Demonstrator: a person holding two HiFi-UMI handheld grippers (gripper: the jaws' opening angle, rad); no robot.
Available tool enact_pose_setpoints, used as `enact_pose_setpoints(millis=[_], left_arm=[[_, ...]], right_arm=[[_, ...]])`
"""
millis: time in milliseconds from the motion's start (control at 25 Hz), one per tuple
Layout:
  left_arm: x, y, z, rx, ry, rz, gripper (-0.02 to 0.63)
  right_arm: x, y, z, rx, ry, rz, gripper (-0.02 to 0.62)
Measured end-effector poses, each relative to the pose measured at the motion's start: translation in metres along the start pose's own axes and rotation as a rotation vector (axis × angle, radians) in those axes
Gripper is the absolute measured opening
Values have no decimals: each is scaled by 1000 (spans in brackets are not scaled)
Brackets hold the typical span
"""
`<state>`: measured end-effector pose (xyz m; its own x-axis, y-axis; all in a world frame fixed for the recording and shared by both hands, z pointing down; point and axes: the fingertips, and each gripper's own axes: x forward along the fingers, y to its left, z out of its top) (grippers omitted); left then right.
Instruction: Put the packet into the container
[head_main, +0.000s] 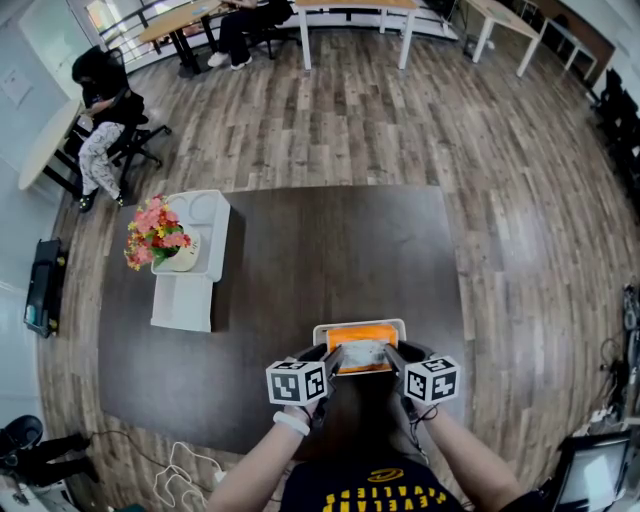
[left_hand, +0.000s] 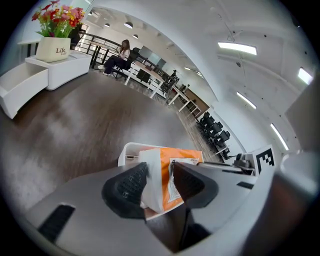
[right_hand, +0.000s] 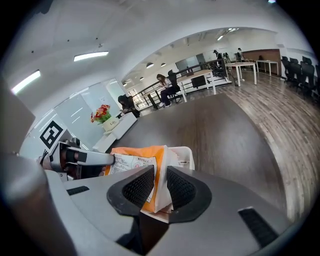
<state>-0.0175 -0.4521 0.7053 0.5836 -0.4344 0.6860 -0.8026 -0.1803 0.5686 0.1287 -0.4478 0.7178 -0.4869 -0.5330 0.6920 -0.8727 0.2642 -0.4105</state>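
Observation:
An orange packet (head_main: 361, 352) with a white label hangs over a white rectangular container (head_main: 358, 328) on the dark table near its front edge. My left gripper (head_main: 332, 357) is shut on the packet's left end, the white seam (left_hand: 152, 182) pinched between its pads. My right gripper (head_main: 391, 356) is shut on the packet's right end (right_hand: 159, 180). In the left gripper view the container's rim (left_hand: 131, 148) shows just beyond the packet; in the right gripper view the rim (right_hand: 186, 152) shows behind it. The packet's lower edge seems level with the rim.
A white stepped box (head_main: 195, 260) with a pot of flowers (head_main: 158, 233) stands at the table's left. Wooden floor surrounds the table (head_main: 300, 260). Office chairs (head_main: 115, 130), far tables and seated people lie beyond. Cables (head_main: 170, 465) trail on the floor at the near left.

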Motion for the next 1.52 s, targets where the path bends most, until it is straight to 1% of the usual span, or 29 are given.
enact_pose_setpoints(millis=[240, 400, 480, 560, 680, 800, 920, 1000, 1120, 1240, 1320, 1400, 1520], left_arm=[[5, 2, -1, 12, 14, 17, 170], [8, 4, -3, 35, 39, 53, 172], [11, 3, -4, 45, 42, 56, 172], [14, 4, -4, 51, 32, 52, 172], [9, 9, -1, 58, 6, 83, 172], [1, 14, 3, 51, -16, 107, 206], [-7, 16, 6, 43, -35, 105, 206], [-11, 15, 7, 41, -52, 101, 206], [-17, 10, 4, 25, -78, 76, 206], [-25, -1, -3, -6, -107, 39, 206], [-32, -13, -7, -15, -122, -2, 206], [-39, -29, -10, 7, -125, -56, 204], [-52, -56, -14, 67, -130, -123, 204]], right_arm=[[6, -2, -1, 1, 23, -18, 91], [9, -2, 0, -14, 33, -29, 91], [11, -3, 0, -13, 35, -29, 91], [12, -4, 1, -8, 36, -33, 91], [12, -5, 2, -9, 28, -43, 92], [9, -5, 5, -1, 2, -45, 94], [4, -7, 6, 22, -17, -51, 98], [-2, -11, 9, 26, -41, -73, 98], [-14, -10, 21, 25, -108, -92, 98], [-27, -4, 30, 31, -159, -87, 98], [-34, 3, 33, 37, -178, -69, 97], [-40, 13, 32, 36, -184, -32, 97], [-52, 25, 22, 28, -183, 15, 97]])
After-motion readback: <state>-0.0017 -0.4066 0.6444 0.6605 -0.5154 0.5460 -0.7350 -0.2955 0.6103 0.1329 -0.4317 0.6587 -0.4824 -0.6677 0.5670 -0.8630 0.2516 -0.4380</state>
